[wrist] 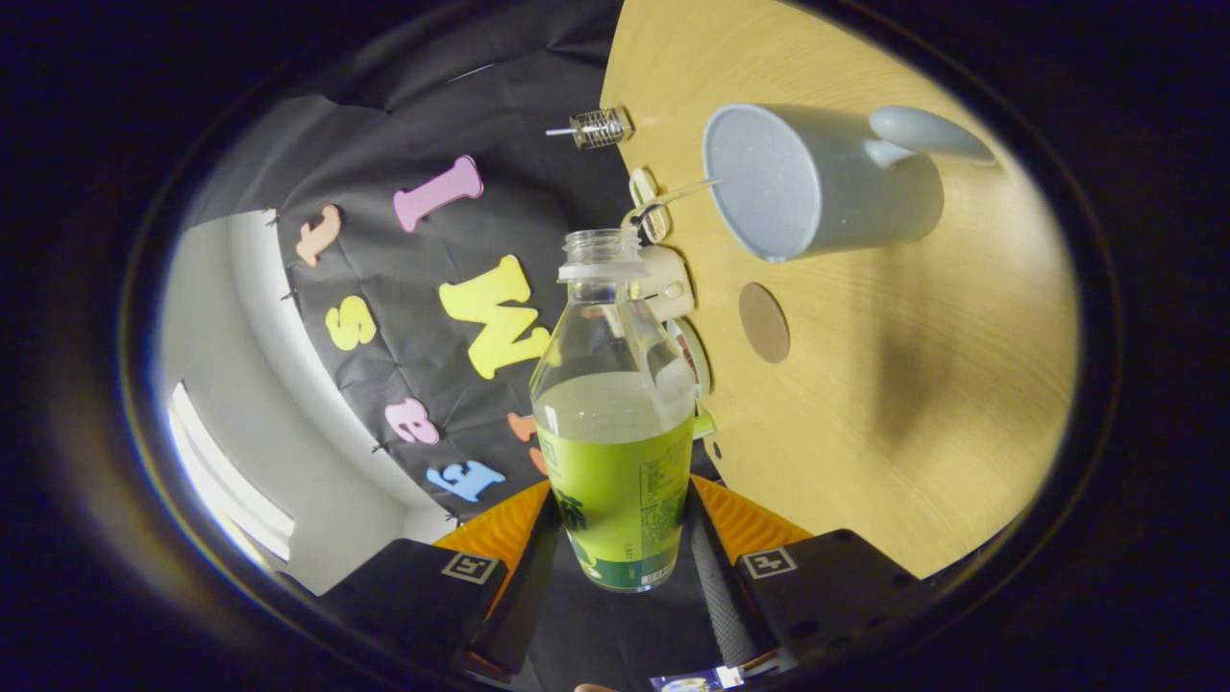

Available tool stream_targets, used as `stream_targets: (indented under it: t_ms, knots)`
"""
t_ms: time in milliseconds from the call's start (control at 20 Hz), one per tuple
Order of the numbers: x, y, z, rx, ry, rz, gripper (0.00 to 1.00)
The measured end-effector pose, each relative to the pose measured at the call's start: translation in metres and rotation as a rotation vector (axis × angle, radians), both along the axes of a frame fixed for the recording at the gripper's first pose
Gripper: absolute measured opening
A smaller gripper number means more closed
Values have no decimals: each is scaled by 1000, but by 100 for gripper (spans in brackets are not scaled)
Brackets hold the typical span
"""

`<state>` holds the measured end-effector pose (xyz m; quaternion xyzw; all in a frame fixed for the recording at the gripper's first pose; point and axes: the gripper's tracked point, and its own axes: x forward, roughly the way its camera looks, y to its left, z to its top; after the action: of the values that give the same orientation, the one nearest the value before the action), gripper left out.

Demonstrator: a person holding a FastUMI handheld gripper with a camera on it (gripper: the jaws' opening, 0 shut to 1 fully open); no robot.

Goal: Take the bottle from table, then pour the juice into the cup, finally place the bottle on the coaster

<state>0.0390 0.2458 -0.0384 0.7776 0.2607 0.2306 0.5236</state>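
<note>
Between the fingers, the gripper [615, 538] clamped an uncapped bottle [615, 423], about half full of pale juice. Beyond its mouth, an empty grey cup [817, 183] stood on the table [913, 384] near a round coaster [764, 322].

wall: black cloth [461, 115], creased, pinned up, hangs behind the table edge
table: light wood-grain top [922, 404], matte, soft shadow across it
room wall: plain white [207, 317] beside the cloth
window: bright strip [226, 481] low on the white wall, blown out
light: daylight from the window side, warm even light on the tabletop
view: whole scene tilted sideways
</note>
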Motion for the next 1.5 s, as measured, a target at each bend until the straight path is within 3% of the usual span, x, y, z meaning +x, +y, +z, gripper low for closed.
stream_targets:
  t_ms: [1500]
  knots:
    - [4, -1, 41, 205, 4, -15, 76]
